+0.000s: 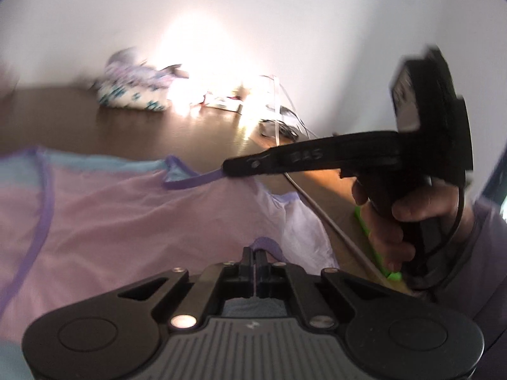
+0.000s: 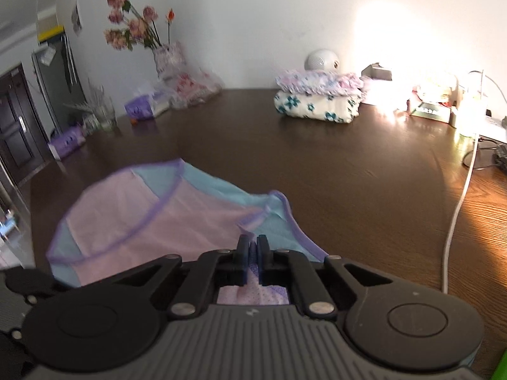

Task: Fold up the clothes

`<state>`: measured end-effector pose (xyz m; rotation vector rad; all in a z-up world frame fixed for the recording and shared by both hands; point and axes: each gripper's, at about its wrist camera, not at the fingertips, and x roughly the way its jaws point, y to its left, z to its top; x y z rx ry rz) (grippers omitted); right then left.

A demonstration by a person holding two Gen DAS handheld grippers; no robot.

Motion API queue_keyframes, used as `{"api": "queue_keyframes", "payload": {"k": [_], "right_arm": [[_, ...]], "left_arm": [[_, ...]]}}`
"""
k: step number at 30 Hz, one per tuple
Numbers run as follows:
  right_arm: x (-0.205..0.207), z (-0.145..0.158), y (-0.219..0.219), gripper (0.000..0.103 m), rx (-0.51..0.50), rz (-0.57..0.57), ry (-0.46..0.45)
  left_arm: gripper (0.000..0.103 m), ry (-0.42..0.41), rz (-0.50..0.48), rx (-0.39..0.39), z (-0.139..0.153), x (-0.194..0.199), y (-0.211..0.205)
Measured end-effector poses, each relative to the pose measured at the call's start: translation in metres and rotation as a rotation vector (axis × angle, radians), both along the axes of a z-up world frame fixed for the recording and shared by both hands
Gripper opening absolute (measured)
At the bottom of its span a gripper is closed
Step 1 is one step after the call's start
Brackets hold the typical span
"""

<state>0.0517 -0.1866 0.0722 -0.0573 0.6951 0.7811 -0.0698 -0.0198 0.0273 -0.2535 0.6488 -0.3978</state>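
Pink-and-blue mesh garment (image 1: 120, 215) with purple binding is lying partly spread on the dark wooden desk (image 2: 332, 164), and I am holding it at two points. In the left wrist view, the left claw (image 1: 256, 253) is pressing its fingers together on a fold of purple trim at the near edge. The right claw (image 1: 231, 168) is reaching in from 3 o'clock and pinching a purple strap near the garment's far corner. In the right wrist view, the right claw (image 2: 253, 243) is showing its fingers nearly closed with cloth between them.

The relation that matters: the cloth is running away from both claws toward 10 to 11 o'clock, its long axis lying roughly from 4 to 10 o'clock in the right wrist view. Both claws are gripping the same right-hand side, so the free bulk is lying to the left of them. I am judging that any fold would carry this held edge across toward 9 o'clock, but whether this is an early or late fold I cannot tell.

A folded stack of floral clothes (image 2: 317, 101) is sitting at 1 o'clock, well apart. A white cable (image 2: 456, 209) is trailing along the desk at 3 o'clock.
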Motion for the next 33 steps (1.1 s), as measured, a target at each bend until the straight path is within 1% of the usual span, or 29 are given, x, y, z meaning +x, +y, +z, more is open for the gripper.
{"api": "queue_keyframes", "payload": {"k": [4, 6, 9, 10, 11, 12, 13, 14, 15, 16, 17, 18, 19, 20, 21, 23, 26, 30, 33], "right_arm": [[0.002, 0.003, 0.027, 0.005, 0.002, 0.023, 0.006], [0.002, 0.004, 0.041, 0.005, 0.003, 0.035, 0.01], [0.004, -0.002, 0.067, 0.005, -0.024, 0.041, 0.019], [0.004, -0.005, 0.075, 0.005, -0.034, 0.034, 0.023], [0.006, -0.006, 0.078, 0.007, -0.036, 0.007, 0.028], [0.008, -0.007, 0.077, 0.008, -0.035, -0.015, 0.042], [0.008, -0.006, 0.072, 0.01, -0.036, -0.038, 0.047], [0.007, -0.004, 0.065, 0.014, -0.036, -0.064, 0.047], [0.002, 0.001, 0.053, 0.018, -0.031, -0.099, 0.026], [-0.005, 0.008, 0.039, 0.026, -0.018, -0.13, -0.002], [-0.014, 0.015, 0.023, 0.031, -0.004, -0.159, -0.034], [-0.023, 0.021, 0.008, 0.032, 0.002, -0.186, -0.067], [-0.036, 0.025, -0.004, 0.032, -0.018, -0.198, -0.1], [-0.05, 0.026, -0.013, 0.032, -0.05, -0.2, -0.132], [-0.065, 0.025, -0.018, 0.032, -0.082, -0.192, -0.15], [-0.091, 0.015, -0.021, 0.032, -0.124, -0.156, -0.137], [-0.117, -0.003, -0.015, 0.032, -0.163, -0.097, -0.102], [-0.127, -0.027, 0.008, 0.032, -0.164, -0.051, -0.078], [-0.127, -0.04, 0.031, 0.031, -0.233, -0.049, -0.122]], "left_arm": [[0.0, 0.067, 0.088, -0.153, -0.003, -0.007, 0.036], [0.0, 0.103, 0.132, -0.2, -0.008, -0.007, 0.05], [0.0, 0.132, 0.191, -0.237, -0.015, -0.008, 0.066], [0.0, 0.136, 0.179, -0.233, -0.015, -0.006, 0.067], [0.001, 0.117, 0.159, -0.205, -0.011, -0.007, 0.063], [0.009, 0.097, 0.139, -0.176, -0.007, -0.007, 0.058], [0.013, 0.078, 0.119, -0.147, -0.004, -0.007, 0.054], [0.024, 0.052, 0.101, -0.098, 0.001, -0.009, 0.048], [0.03, 0.041, 0.087, -0.071, 0.003, -0.007, 0.044], [0.032, 0.031, 0.073, -0.045, 0.004, -0.006, 0.04], [0.035, 0.021, 0.058, -0.018, 0.006, -0.004, 0.035], [0.037, 0.012, 0.044, 0.008, 0.008, -0.002, 0.031], [0.037, 0.002, 0.03, 0.035, 0.009, 0.0, 0.026], [0.041, 0.005, 0.007, 0.055, 0.009, 0.004, 0.022], [0.042, 0.004, -0.021, 0.073, 0.008, 0.007, 0.019], [0.042, 0.0, -0.048, 0.102, 0.007, 0.011, 0.018], [0.042, 0.037, -0.012, 0.097, 0.002, 0.022, 0.03], [0.042, 0.094, 0.054, 0.051, 0.002, 0.032, 0.052], [0.043, 0.106, 0.073, 0.044, 0.002, 0.031, 0.058]]}}
